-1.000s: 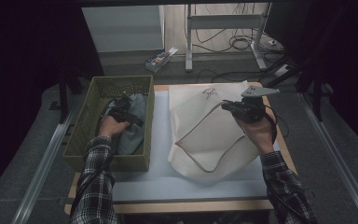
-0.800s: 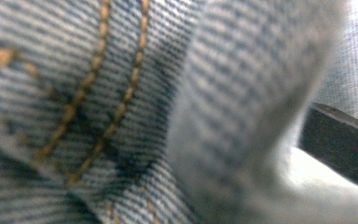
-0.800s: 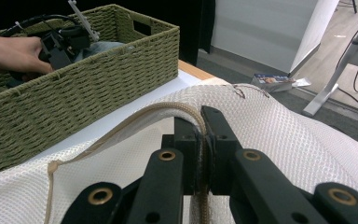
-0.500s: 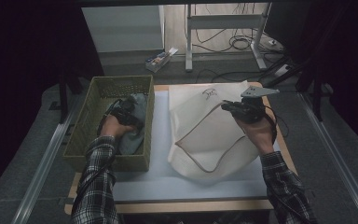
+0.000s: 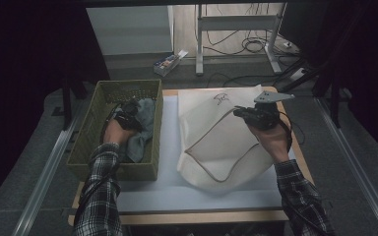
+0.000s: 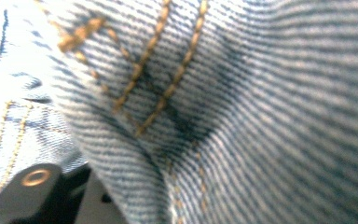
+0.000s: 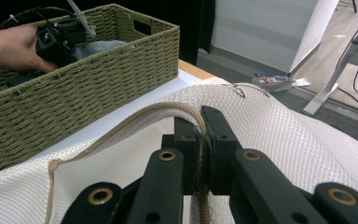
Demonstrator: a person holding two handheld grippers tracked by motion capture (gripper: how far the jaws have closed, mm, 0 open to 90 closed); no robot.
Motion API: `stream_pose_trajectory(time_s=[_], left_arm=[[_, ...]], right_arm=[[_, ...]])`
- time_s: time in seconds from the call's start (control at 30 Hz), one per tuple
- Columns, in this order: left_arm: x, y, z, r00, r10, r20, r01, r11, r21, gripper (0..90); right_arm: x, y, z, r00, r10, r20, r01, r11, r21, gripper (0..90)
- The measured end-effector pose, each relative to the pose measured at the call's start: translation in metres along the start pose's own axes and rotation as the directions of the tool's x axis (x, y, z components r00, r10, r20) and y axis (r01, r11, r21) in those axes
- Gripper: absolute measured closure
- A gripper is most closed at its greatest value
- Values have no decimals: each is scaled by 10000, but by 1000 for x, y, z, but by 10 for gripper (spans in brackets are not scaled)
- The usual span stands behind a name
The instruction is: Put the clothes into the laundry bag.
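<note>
The right gripper [image 7: 201, 140] pinches the rim of the white bag [image 5: 216, 142] on the worktop [image 5: 172, 189]; it should lift that rim high. Farther off, the left gripper [image 5: 128, 115] is down on the jeans [image 5: 142, 132] in the basket [image 5: 96, 105]. I cannot tell if it grips yet, so it should grab a thick fold.

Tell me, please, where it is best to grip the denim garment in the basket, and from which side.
Grip a raised fold of the denim garment from above: the woven basket walls block the sides, and a fold suits two jaws. The left gripper is already down there.
</note>
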State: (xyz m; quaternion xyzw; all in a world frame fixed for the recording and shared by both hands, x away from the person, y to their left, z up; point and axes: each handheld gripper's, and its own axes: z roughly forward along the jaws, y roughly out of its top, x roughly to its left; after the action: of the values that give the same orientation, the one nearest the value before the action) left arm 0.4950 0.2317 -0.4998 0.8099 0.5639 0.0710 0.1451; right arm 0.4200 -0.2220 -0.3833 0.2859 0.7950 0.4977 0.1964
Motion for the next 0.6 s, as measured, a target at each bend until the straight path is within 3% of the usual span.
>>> stream_pose_trajectory(time_s=[0.37, 0.6], left_arm=[[10, -3, -10, 9980, -408, 482, 438, 9970, -632, 702], [20, -7, -24, 9937, -641, 919, 762, 9880, -1344, 723]], right_arm=[[-1, 0, 0, 10000, 56, 1, -56, 10000, -83, 848], [-2, 0, -1, 10000, 74, 17, -74, 9999, -104, 848]])
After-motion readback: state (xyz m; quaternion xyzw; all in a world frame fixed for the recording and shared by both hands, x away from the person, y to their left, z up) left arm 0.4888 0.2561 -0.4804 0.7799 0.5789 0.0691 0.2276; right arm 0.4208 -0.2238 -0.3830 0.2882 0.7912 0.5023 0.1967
